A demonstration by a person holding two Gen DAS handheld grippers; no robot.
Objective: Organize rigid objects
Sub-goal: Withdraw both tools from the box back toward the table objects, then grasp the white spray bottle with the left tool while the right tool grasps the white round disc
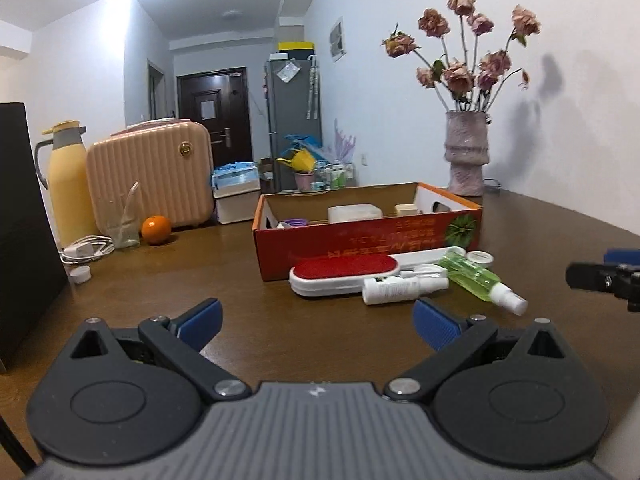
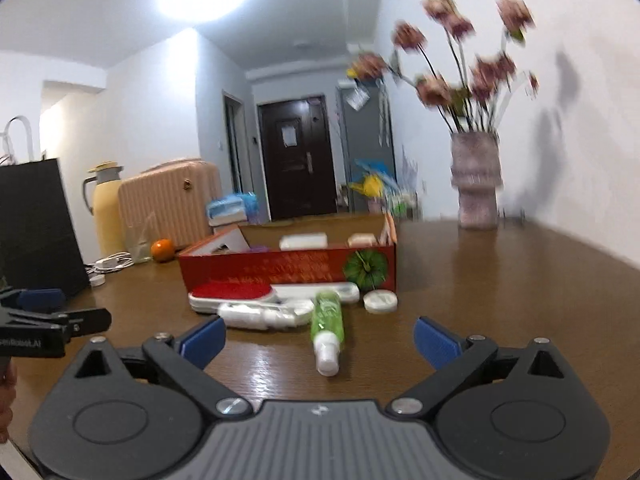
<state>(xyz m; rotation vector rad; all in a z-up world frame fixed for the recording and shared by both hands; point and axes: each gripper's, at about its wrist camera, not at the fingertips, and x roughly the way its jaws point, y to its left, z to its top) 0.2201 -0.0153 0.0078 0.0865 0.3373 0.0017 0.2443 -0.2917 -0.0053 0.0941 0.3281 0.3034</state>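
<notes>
Both spread wide and empty: left tool and right tool, low over the brown table. At 12 o'clock from the right tool, green spray bottle, lying flat, cap nearest. Beside it at 9 o'clock, white bottle, touching red-faced brush. Behind, red cardboard box; small white jar near its right corner.

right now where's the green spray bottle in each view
Left wrist view: green spray bottle lies right of centre on the table, white cap pointing lower right, in front of the red box's right end.
Right wrist view: green spray bottle lies near centre, cap toward the camera.
Shared landmark: the red box just behind it.
</notes>
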